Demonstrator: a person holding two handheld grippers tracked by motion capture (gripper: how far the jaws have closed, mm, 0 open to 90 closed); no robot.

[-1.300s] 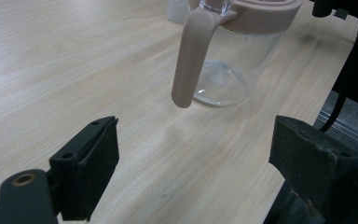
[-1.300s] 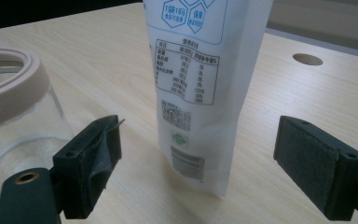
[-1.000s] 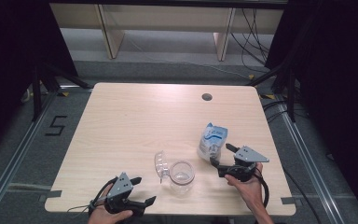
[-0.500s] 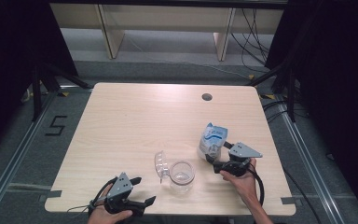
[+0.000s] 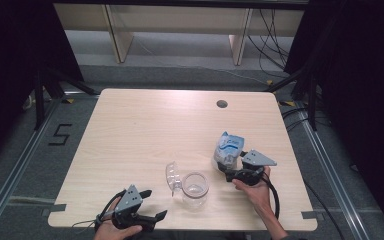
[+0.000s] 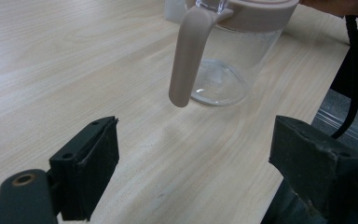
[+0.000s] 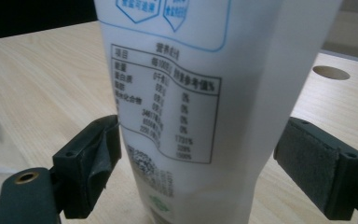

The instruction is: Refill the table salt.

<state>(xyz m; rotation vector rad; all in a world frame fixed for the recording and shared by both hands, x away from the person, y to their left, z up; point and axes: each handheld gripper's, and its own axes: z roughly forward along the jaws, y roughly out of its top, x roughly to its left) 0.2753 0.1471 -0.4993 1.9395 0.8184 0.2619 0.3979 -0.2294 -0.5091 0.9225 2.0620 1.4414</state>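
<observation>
Right gripper (image 7: 198,172): I am holding its jaws spread wide, with the white pouch (image 7: 205,93) standing between them. The pouch is sitting closer to the left pad in the right gripper view, just about meeting it; I cannot tell whether they touch. The other pad is standing clear of it, with worktop showing in the gap. Nothing is being pinched. The printed table on the pouch is facing the camera.

In the high view the right gripper (image 5: 232,172) is sitting at the base of the pouch (image 5: 228,149), which is standing upright near the right edge of the worktop (image 5: 145,130), toward the near side. My right hand (image 5: 255,190) is gripping the tool from behind, its cable looping toward the near edge.

Left gripper (image 6: 193,154): jaws also spread, holding nothing. Bare wood is lying between them. Beyond the jaws, the clear jar (image 6: 230,60) is standing well apart from them, its beige collar at the top of the frame and a beige handle (image 6: 186,56) hanging down the side facing me.

From above, the left gripper (image 5: 152,205) is resting at the near edge toward the left corner, my left hand (image 5: 112,231) behind it. The jar (image 5: 195,187) is standing between the two grippers near the near edge, its clear lid (image 5: 172,176) flipped open to the left. A round hole (image 5: 222,104) is showing near the far edge.
</observation>
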